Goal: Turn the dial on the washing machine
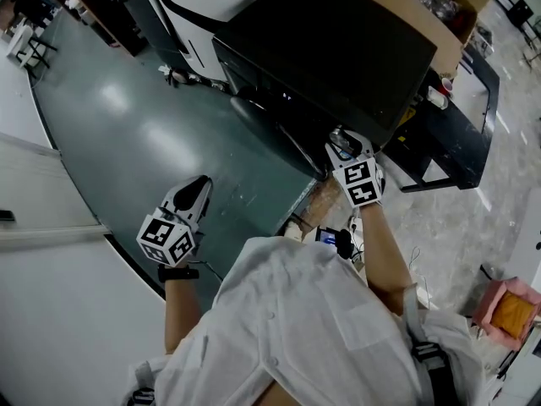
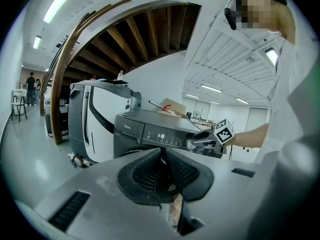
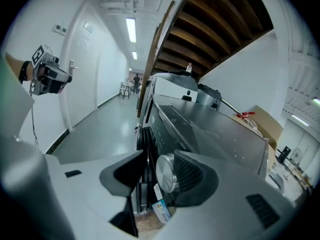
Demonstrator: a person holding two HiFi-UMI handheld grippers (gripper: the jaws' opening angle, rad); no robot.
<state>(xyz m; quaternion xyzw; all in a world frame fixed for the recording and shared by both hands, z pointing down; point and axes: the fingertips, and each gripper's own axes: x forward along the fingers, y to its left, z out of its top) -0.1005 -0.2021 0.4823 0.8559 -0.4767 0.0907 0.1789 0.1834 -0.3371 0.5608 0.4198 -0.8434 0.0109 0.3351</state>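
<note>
The dark washing machine (image 1: 338, 49) stands ahead, its control panel (image 2: 162, 136) facing me. Its silver dial (image 3: 165, 173) lies between the jaws of my right gripper (image 3: 160, 176), against the right pad (image 3: 192, 176), with a gap to the left jaw. That gripper is open. The left gripper view shows the right gripper (image 2: 202, 140) at the dial (image 2: 192, 144) from the side. In the head view the right gripper (image 1: 340, 138) covers the dial. My left gripper (image 1: 199, 184) hangs shut and empty over the floor, well to the left of the machine; its pads (image 2: 172, 171) meet.
A white appliance (image 2: 97, 119) stands left of the washer. A cardboard box (image 1: 414, 7) rests on top at the back. Green-grey floor (image 1: 127, 134) stretches left toward distant people (image 2: 31, 86). Wooden beams (image 3: 210, 29) run overhead. A pink box (image 1: 507, 307) sits at the right.
</note>
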